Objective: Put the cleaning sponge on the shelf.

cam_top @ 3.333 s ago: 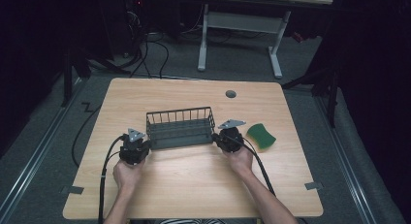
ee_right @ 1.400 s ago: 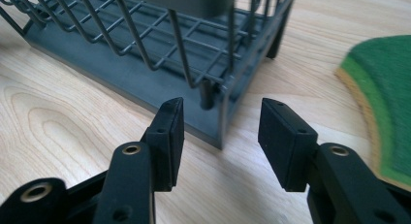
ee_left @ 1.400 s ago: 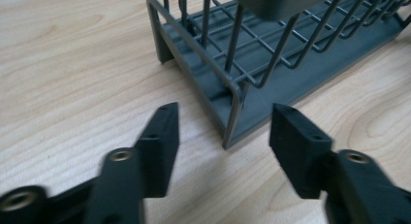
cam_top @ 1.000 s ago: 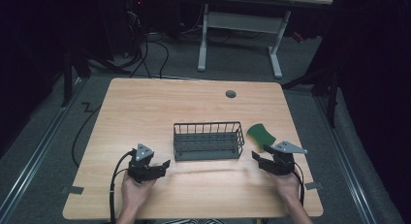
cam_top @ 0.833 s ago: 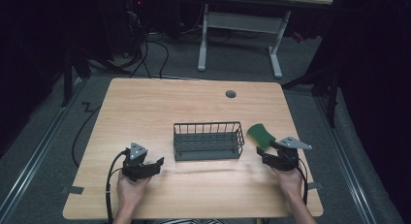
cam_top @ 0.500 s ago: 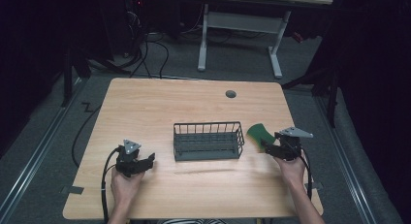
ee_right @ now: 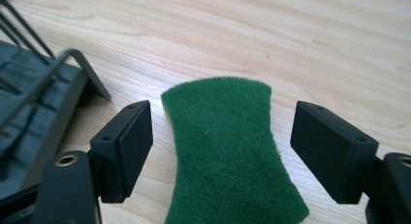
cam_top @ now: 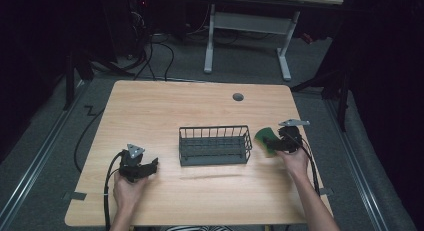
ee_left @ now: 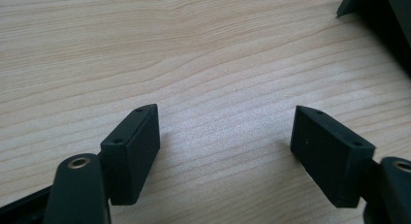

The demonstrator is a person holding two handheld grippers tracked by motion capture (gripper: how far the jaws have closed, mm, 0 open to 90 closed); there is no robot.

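- Straddling the green sponge (ee_right: 232, 151), our right hand-held gripper (ee_right: 220, 136) has a jaw on either side of it with a clear gap on both, so nothing is gripped yet; these jaws have just been opening, and now stand wide.
- We see the sponge lying flat on the surface (cam_top: 200, 106), directly ahead of and beneath that hand-held gripper, its long axis running along the line the jaws point, away from our hand. We judge that a short drop and a squeeze across its narrow waist is what the next move turns on.
- From the high view, the sponge (cam_top: 263, 140) sits just beside the right end of the dark wire basket (cam_top: 215, 145), apart from it as far as we can tell; the right hand-held gripper (cam_top: 272, 141) is right at it.
- Our left hand-held gripper (cam_top: 152, 166) is well apart, on the far side of the basket near the front left of the surface. Its jaws are wide too, with only bare wood (ee_left: 218, 64) between them.
- So the right hand is plainly the nearer one; the basket lies between the left hand and the sponge.
- Pale wood grain covers the surface, with a small round grommet (cam_top: 238, 97) near its far edge.
- Beyond it the room is dark: grey carpet, trailing cables (cam_top: 160, 46), and the white legs of another desk (cam_top: 247, 36).
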